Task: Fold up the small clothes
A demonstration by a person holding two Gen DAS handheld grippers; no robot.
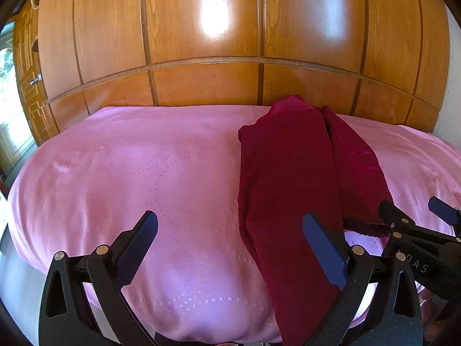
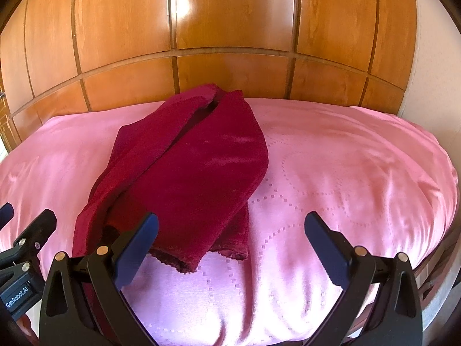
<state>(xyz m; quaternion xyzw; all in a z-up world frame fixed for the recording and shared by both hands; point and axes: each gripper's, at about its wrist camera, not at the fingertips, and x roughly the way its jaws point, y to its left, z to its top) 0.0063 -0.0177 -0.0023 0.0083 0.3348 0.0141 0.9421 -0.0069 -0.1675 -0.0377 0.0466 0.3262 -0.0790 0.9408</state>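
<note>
Right, we've got both grippers low at the near edge of the bed, fingers spread wide on the left gripper and the right gripper, neither holding anything. Just ahead lies the garment, a dark red piece running lengthwise from the near edge toward the wardrobe, one long flap already lapped over the other. It looks soft, velvety and limp, so we reckon it'll sag and want pinching at the scalloped hem, nearest us. Either side of the garment the pink cover lies bare, giving room to swing a fold. Beyond the garment's far end stands the wardrobe.
</note>
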